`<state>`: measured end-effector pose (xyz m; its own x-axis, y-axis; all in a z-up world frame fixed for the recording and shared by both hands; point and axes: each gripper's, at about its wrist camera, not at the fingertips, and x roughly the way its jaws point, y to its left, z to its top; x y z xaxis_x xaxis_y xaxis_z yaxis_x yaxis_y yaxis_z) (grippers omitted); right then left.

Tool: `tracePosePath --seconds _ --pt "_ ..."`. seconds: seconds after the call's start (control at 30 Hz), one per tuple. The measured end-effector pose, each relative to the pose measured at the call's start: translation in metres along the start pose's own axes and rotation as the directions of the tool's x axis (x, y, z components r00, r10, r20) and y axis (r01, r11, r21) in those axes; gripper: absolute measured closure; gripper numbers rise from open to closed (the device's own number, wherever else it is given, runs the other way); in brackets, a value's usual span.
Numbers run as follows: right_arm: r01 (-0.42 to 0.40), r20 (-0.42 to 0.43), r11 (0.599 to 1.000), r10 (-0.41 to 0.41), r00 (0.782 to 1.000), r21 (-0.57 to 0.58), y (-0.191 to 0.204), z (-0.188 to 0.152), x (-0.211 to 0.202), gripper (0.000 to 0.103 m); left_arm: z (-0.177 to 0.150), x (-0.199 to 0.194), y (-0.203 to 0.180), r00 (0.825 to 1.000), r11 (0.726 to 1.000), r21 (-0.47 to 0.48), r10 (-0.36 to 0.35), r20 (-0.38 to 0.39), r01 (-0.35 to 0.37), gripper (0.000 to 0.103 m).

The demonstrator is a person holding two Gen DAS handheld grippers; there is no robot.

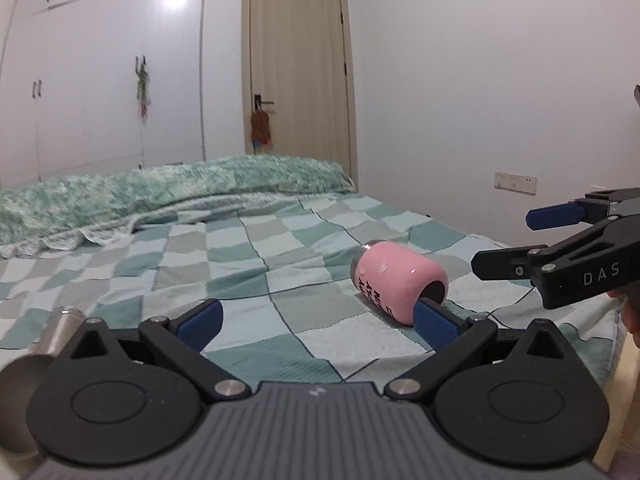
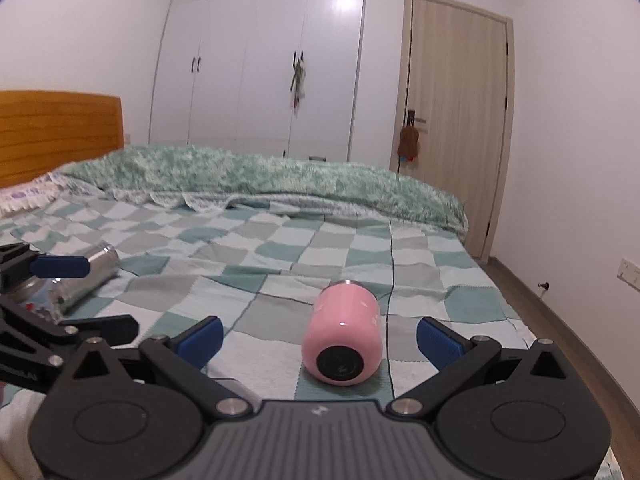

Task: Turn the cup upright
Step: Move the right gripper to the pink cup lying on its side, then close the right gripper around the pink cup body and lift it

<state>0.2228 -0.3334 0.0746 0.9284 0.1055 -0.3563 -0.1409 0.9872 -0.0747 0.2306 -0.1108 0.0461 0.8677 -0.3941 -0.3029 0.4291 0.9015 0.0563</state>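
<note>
**Operator:** State the condition of the workpiece and both tools.

**Technician:** The pink cup (image 2: pixel 343 338) lies on its side on the bed (image 2: pixel 248 264), on the checked quilt near the bed's right edge. In the right wrist view one dark round end faces the camera, and the far end carries a metal rim. The right gripper (image 2: pixel 318 338) is released, with its jaws spread wide to either side of the cup and touching nothing. The left gripper (image 1: pixel 318 320) is also released and holds nothing. In its own view its right finger overlaps the cup's near end (contact cannot be confirmed).

**Operator:** Identify the failure risks.

**Technician:** First, rolling. The cup is a smooth cylinder on soft bedding, so an uneven closure is likely to push it sideways before both pads seat. Second, slippage. A grip placed too near one end probably lets the body pivot during rotation. Third, toppling. The quilt yields and wrinkles, so an upright cup released early may tip over. Fourth, collision. The two grippers work close together, and a steel flask (image 2: pixel 86 282) lies to the left on the bed (well apart from the cup).
</note>
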Motion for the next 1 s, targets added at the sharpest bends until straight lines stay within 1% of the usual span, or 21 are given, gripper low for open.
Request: tracePosePath --seconds 0.17,0.23,0.3,0.37,0.47,0.53,0.6,0.77,0.9,1.0 --pt "-0.018 -0.092 1.0 0.019 0.996 0.014 -0.006 0.009 0.031 0.0 0.004 0.034 0.01 0.998 0.999 0.005 -0.044 -0.039 0.044 0.0" --pt "-0.024 -0.121 0.999 0.027 0.992 0.024 -0.008 0.012 0.043 0.0 0.007 0.049 0.018 0.996 0.998 -0.008 -0.07 -0.063 0.069 0.0" --pt "-0.025 -0.147 0.999 0.029 0.989 0.027 -0.009 0.016 0.057 0.0 0.012 0.064 0.027 0.994 0.997 0.0 -0.079 -0.075 0.079 0.0" --pt "-0.022 -0.168 0.999 0.026 0.985 0.026 -0.01 0.021 0.072 0.0 0.015 0.075 0.031 0.994 0.996 0.03 -0.077 -0.078 0.08 0.0" --pt "0.0 -0.205 1.0 0.005 0.979 0.024 -0.011 0.027 0.095 0.0 0.02 0.093 0.038 0.997 0.99 0.123 -0.056 -0.059 0.063 0.0" --pt "0.012 -0.234 1.0 -0.005 0.972 0.028 -0.013 0.03 0.111 0.0 0.023 0.107 0.045 0.996 0.987 0.145 -0.058 -0.067 0.067 0.0" --pt "0.023 -0.27 0.999 -0.013 0.963 0.032 -0.014 0.034 0.13 0.0 0.026 0.124 0.054 0.994 0.986 0.148 -0.065 -0.086 0.078 0.0" --pt "0.058 -0.37 0.998 -0.041 0.928 0.035 -0.014 0.036 0.173 0.0 0.026 0.155 0.064 0.987 0.979 0.166 -0.097 -0.131 0.119 0.0" --pt "0.077 -0.436 0.997 -0.056 0.898 0.031 -0.015 0.035 0.195 0.0 0.018 0.173 0.073 0.97 0.98 0.115 -0.139 -0.198 0.163 0.0" --pt "0.08 -0.472 0.996 -0.059 0.879 0.025 -0.014 0.033 0.205 0.0 0.011 0.178 0.072 0.962 0.975 0.127 -0.151 -0.228 0.183 0.0"
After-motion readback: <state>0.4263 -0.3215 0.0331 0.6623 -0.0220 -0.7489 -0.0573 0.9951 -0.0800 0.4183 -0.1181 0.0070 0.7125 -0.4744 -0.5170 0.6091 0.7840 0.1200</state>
